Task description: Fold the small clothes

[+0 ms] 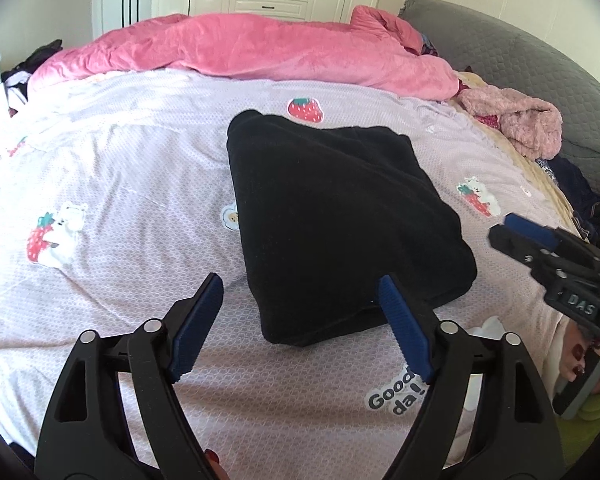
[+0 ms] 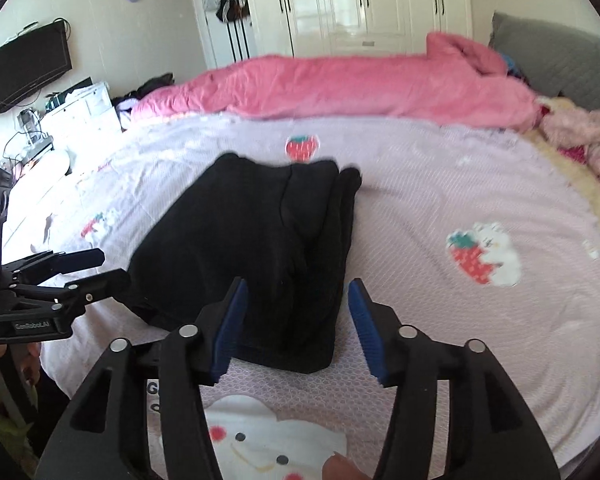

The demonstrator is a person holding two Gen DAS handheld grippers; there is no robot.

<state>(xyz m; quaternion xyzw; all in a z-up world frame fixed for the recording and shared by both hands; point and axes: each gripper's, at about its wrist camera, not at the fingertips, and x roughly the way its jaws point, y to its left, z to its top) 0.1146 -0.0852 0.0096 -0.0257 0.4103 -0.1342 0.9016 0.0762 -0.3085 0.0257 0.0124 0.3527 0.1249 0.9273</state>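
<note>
A black garment [image 1: 340, 216] lies folded into a thick rectangle on the lilac bedsheet [image 1: 120, 184]; it also shows in the right wrist view [image 2: 256, 252]. My left gripper [image 1: 300, 292] is open and empty, just above the garment's near edge. My right gripper [image 2: 296, 294] is open and empty, its jaws over the garment's near right corner. The right gripper also shows at the right of the left wrist view [image 1: 540, 248], and the left gripper shows at the left of the right wrist view [image 2: 80, 268].
A rumpled pink quilt [image 1: 240, 48] lies along the far side of the bed. A fuzzy pink garment [image 1: 516, 120] and dark clothes [image 1: 580, 196] lie at the right by the grey headboard [image 1: 540, 60]. White wardrobes [image 2: 360, 4] stand behind; a TV [image 2: 24, 68] hangs left.
</note>
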